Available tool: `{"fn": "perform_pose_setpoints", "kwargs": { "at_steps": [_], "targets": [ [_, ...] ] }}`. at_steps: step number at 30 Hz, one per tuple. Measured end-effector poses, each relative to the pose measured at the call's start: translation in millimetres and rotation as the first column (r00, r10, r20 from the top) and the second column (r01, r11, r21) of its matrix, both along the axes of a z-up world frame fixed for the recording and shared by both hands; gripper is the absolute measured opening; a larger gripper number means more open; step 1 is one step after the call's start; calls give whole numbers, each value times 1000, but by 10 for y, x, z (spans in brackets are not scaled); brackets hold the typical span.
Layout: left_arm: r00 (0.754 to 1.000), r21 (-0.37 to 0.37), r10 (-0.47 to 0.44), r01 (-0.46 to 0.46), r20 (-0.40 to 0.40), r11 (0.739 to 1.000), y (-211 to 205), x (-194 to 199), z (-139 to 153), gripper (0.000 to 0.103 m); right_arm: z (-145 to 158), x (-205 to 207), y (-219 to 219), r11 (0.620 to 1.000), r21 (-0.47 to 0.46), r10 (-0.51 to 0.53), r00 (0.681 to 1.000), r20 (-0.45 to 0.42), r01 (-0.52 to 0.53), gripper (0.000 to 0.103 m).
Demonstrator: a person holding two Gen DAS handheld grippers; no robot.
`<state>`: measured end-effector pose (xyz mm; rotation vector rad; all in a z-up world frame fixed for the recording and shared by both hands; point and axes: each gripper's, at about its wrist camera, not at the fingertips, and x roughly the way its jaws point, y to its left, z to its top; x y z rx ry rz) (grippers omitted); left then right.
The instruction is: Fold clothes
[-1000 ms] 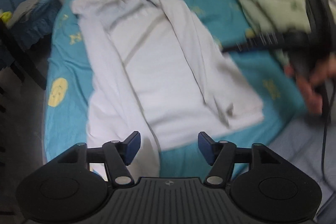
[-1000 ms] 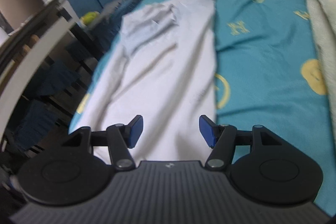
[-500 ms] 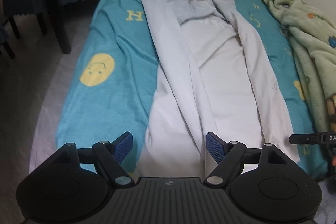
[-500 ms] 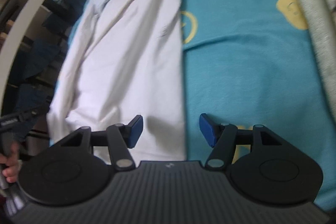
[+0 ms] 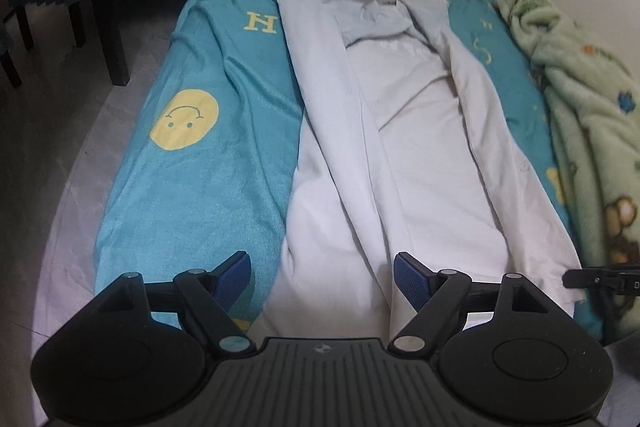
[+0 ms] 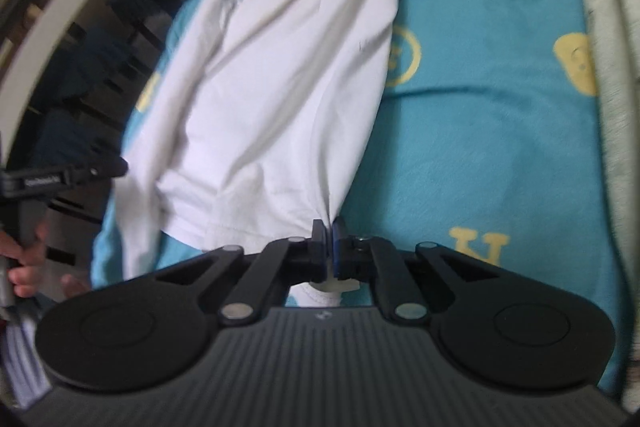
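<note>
Lying lengthwise on the teal bedsheet (image 5: 208,183), the white shirt (image 5: 404,155) has both sides folded inward; the left gripper (image 5: 322,277) hovers over its near hem, jaws wide apart. From the right wrist (slightly blurred), the right gripper (image 6: 329,241) appears clamped on the shirt's hem corner (image 6: 320,215).
</note>
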<state>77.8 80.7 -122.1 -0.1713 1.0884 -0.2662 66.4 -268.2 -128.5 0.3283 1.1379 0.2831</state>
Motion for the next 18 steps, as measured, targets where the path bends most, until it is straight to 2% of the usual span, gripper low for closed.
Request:
{"fn": "perform_pose_setpoints", "kwargs": {
  "at_steps": [3, 7, 11, 15, 18],
  "targets": [
    [1000, -33, 29, -30, -12, 999, 42, -6, 12, 81, 150, -36, -217, 999, -32, -20, 1000, 24, 20, 5],
    [998, -20, 40, -40, -39, 999, 33, -40, -18, 81, -16, 15, -372, 995, -84, -54, 998, -12, 52, 5],
    [997, -5, 47, -47, -65, 999, 19, -74, -49, 81, -61, 9, -268, 988, -151, -29, 1000, 0, 28, 8],
    [996, 35, -46, 49, -80, 998, -152, -113, -99, 81, -139, 4, -187, 989, -145, 16, 1000, -22, -20, 9],
    [990, 100, -116, 124, -75, 987, -337, -129, -165, 81, -210, 36, -184, 986, -168, 2, 999, -44, -10, 10]
  ]
}}
